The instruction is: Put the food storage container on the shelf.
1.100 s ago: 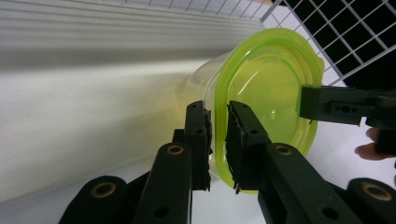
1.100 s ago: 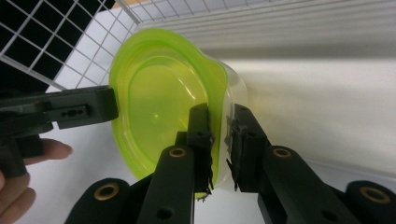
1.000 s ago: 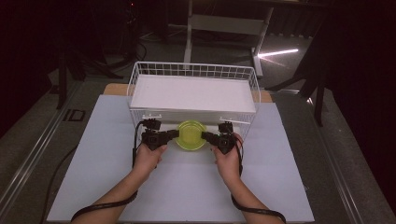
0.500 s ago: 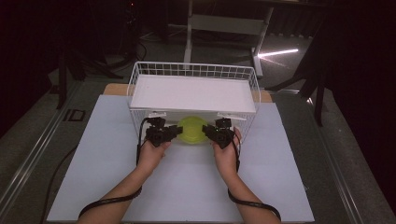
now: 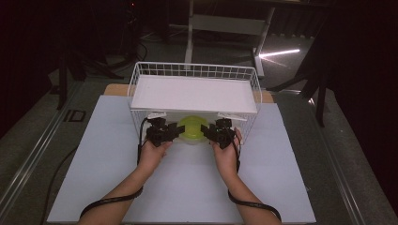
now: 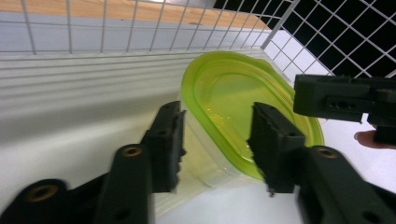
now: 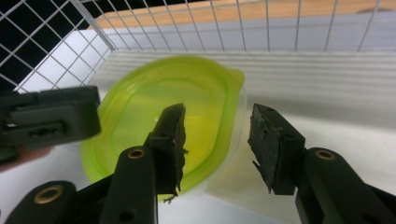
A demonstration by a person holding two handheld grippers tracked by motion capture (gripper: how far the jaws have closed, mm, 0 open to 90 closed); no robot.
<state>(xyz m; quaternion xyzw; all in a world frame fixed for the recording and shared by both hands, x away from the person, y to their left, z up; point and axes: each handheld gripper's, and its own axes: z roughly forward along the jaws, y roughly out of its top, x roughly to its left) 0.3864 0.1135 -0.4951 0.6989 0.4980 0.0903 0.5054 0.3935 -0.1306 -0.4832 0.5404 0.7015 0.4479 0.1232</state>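
A clear plastic container with a lime-green lid (image 5: 190,129) sits at the front opening of a white wire rack (image 5: 193,71), partly under its white shelf board (image 5: 195,93). My left gripper (image 5: 175,131) holds the container's left side and my right gripper (image 5: 205,131) its right side, the two facing each other. In the left gripper view the jaws (image 6: 217,140) straddle the container (image 6: 229,93), one jaw on the lid and one on the clear body. In the right gripper view the jaws (image 7: 217,140) clamp the container (image 7: 154,107) the same way.
The rack stands at the far middle of a white table sheet (image 5: 187,187), with wire walls at its sides and back. Wood tabletop (image 5: 115,89) shows behind the sheet. Each gripper view shows the other gripper (image 6: 341,98) (image 7: 46,116) across the lid. Cables trail from my wrists.
Both grippers have carried the container away from me, from the open sheet in front of the rack to under the shelf's front edge.
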